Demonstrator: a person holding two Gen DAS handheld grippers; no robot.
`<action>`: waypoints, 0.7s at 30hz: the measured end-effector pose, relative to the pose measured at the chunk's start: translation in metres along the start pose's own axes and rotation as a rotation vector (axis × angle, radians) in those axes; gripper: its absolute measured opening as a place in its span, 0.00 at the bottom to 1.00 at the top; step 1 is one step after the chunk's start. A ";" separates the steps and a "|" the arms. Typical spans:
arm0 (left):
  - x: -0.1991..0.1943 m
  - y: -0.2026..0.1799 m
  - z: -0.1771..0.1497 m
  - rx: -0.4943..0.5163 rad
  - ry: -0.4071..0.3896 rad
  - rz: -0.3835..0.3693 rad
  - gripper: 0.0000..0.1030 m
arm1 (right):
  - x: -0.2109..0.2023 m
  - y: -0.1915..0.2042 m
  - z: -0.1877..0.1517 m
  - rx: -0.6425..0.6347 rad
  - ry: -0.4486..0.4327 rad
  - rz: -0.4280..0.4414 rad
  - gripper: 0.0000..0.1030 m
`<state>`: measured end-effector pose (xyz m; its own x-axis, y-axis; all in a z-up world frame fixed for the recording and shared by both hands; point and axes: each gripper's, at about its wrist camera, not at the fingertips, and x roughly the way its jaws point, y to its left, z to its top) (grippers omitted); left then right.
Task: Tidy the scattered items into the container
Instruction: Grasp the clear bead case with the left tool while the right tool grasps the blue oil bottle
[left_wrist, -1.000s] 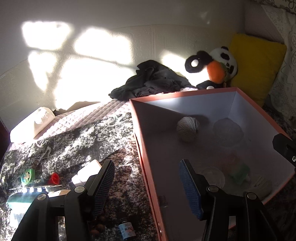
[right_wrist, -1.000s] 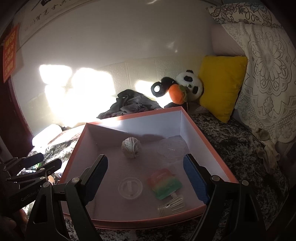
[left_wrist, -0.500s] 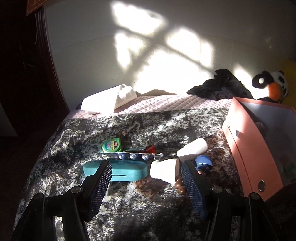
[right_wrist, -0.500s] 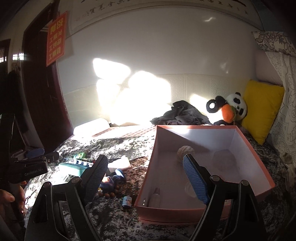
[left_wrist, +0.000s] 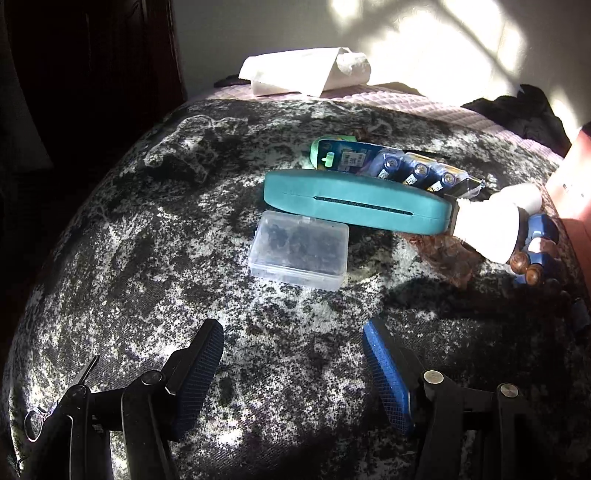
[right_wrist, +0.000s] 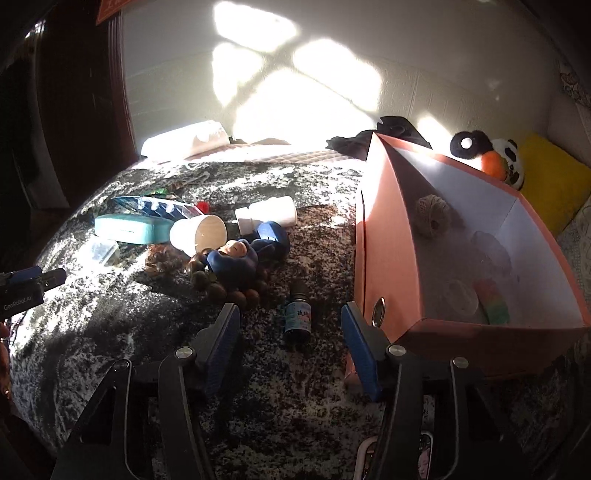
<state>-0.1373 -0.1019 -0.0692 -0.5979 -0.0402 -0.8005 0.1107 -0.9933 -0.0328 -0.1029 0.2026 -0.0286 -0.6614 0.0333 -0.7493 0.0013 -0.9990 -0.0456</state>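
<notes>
Left tool (left_wrist: 293, 334) gapes, bare blanket before clear case (left_wrist: 299, 250).

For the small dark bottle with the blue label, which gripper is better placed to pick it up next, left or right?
Right. The right gripper is open, with the bottle lying directly ahead between its fingers, beside the pink box. The left gripper is open too, but faces the clear plastic case.

Black-and-white mottled bed cover (left_wrist: 155, 258) – clear plastic case (left_wrist: 299, 254), teal case (left_wrist: 354, 203), dropper bottle (right_wrist: 297, 314), pink box (right_wrist: 384, 258)
</notes>
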 end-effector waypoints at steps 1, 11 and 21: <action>0.006 0.001 0.001 -0.003 0.009 -0.009 0.64 | 0.010 -0.004 -0.001 0.008 0.027 -0.012 0.55; 0.047 -0.008 0.027 -0.008 0.027 -0.023 0.64 | 0.051 -0.006 -0.006 0.013 0.139 -0.010 0.57; 0.090 -0.003 0.038 -0.016 0.077 0.023 0.75 | 0.060 0.002 -0.006 0.002 0.169 0.015 0.63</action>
<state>-0.2215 -0.1065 -0.1183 -0.5323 -0.0538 -0.8448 0.1367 -0.9903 -0.0231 -0.1382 0.2027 -0.0774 -0.5257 0.0230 -0.8504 0.0087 -0.9994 -0.0324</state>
